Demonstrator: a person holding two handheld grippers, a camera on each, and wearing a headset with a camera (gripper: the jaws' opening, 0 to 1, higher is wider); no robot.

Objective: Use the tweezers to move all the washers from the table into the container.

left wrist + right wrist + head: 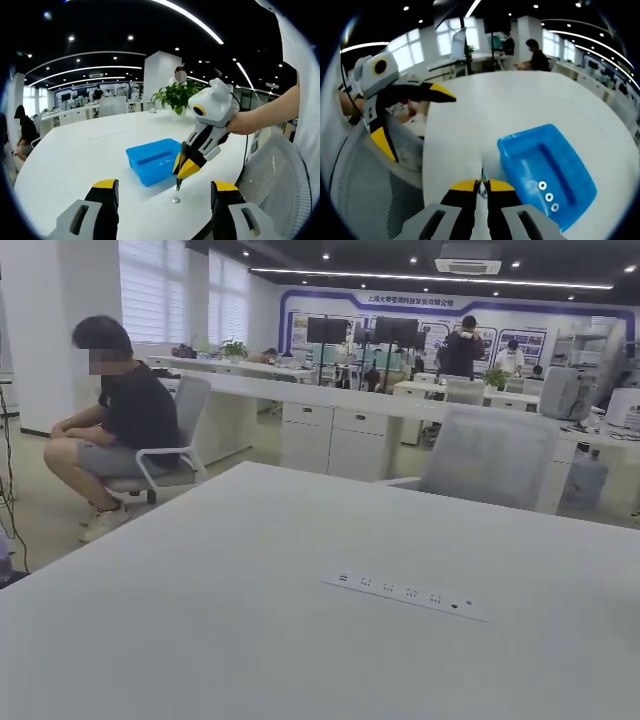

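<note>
Left gripper jaws are standing spread wide and empty, while right gripper jaws are pressing together on the tweezers. White table is lying under both, and the blue container is sitting just right of the right jaws' tips, holding three washers. One washer is lying on the table between the left jaws, just below the tweezers' tip.

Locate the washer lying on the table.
In the left gripper view, low centre, the washer lies on the table just under the tweezers, beside the near corner of the container.
</note>
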